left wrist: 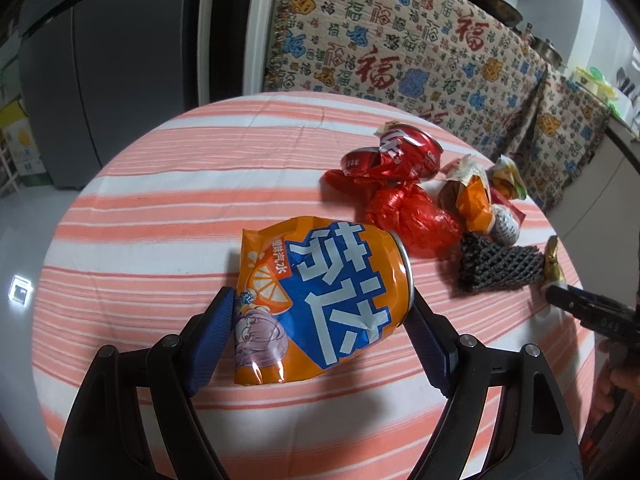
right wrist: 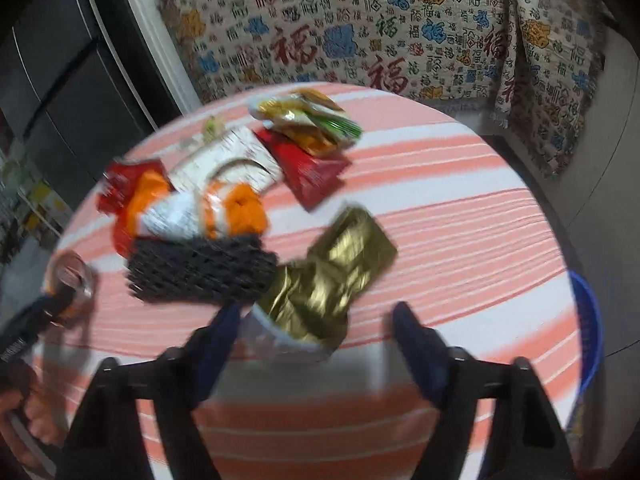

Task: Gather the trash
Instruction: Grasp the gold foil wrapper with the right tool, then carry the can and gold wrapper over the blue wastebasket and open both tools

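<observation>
A crushed orange soda can (left wrist: 320,292) lies sideways between the blue pads of my left gripper (left wrist: 320,304). Both pads press on its sides, so the gripper is shut on it. That can (right wrist: 70,280) shows again at the left edge of the blurred right wrist view. My right gripper (right wrist: 316,314) hangs open over a crumpled gold foil wrapper (right wrist: 332,280); its left pad is near the foil and its right pad stands clear of it. Something pale lies under the foil, too blurred to name. A black foam net (right wrist: 200,272) lies just left of the foil.
Trash is heaped on the round table with the orange-striped cloth (left wrist: 180,184): a crushed red can (left wrist: 400,152), a red plastic bag (left wrist: 408,216), orange and white wrappers (right wrist: 200,208), a red packet (right wrist: 316,172). A blue basket (right wrist: 588,320) stands beyond the table's right edge. A patterned cloth (left wrist: 400,40) hangs behind.
</observation>
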A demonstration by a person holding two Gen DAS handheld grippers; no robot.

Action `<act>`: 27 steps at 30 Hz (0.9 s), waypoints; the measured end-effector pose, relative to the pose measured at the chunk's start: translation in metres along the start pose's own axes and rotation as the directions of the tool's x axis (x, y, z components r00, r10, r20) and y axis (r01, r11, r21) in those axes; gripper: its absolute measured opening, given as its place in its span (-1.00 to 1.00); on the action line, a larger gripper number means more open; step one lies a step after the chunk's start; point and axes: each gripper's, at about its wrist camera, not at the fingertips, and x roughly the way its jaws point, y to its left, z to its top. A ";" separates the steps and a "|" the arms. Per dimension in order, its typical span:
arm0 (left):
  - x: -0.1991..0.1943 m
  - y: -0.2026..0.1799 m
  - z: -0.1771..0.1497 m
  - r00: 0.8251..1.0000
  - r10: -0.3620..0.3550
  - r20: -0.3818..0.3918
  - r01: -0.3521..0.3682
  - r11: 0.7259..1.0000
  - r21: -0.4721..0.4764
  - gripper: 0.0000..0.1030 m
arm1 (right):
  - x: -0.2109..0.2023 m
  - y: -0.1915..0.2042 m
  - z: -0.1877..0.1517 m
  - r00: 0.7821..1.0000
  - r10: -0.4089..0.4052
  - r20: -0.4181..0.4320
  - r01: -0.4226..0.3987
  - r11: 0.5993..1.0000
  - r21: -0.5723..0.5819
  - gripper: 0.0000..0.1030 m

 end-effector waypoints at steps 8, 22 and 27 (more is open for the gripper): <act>0.003 -0.005 -0.002 1.000 0.005 -0.015 -0.005 1.000 0.017 0.61 | -0.045 -0.039 -0.012 0.996 -0.085 -0.017 0.082 0.986 -0.148 0.43; -0.005 -0.015 -0.006 1.000 0.006 -0.015 -0.005 0.999 0.055 0.61 | 0.005 -0.014 0.018 0.987 0.015 -0.160 -0.046 0.981 -0.186 -0.32; -0.012 -0.016 -0.010 1.000 -0.011 -0.014 0.012 0.999 0.053 0.61 | -0.023 -0.020 0.009 0.991 0.067 -0.114 -0.087 0.980 -0.181 -0.33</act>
